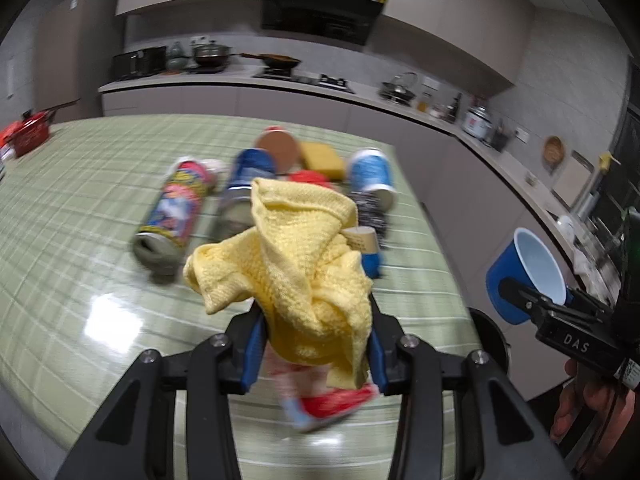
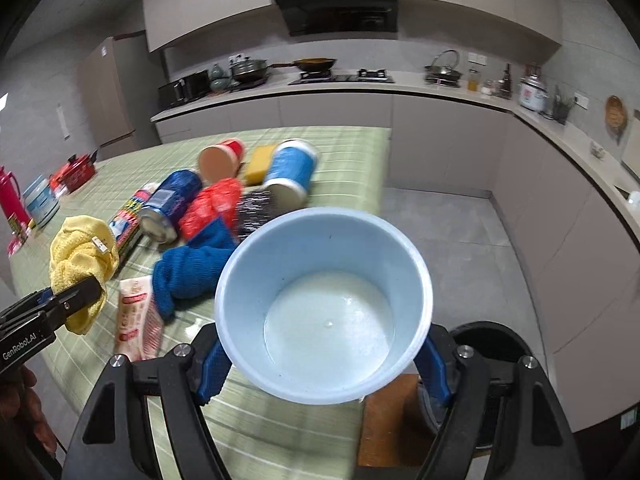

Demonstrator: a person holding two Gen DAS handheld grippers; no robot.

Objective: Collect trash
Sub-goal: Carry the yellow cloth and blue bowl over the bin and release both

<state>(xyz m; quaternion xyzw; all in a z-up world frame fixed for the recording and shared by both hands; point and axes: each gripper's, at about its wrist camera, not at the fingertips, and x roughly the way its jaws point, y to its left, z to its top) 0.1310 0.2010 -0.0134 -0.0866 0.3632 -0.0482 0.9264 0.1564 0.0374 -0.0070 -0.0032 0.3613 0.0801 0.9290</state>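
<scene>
My left gripper is shut on a crumpled yellow cloth and holds it above the green checked table; it also shows in the right wrist view. My right gripper is shut on a blue cup with a pale empty inside, held off the table's right edge; the cup also shows in the left wrist view. On the table lie several cans and tubs, a red bag, a blue cloth and a snack wrapper.
A black round bin stands on the floor below the table's right edge. A yellow sponge lies at the back of the pile. A red pot and a red flask stand at the table's left. Kitchen counters run behind and right.
</scene>
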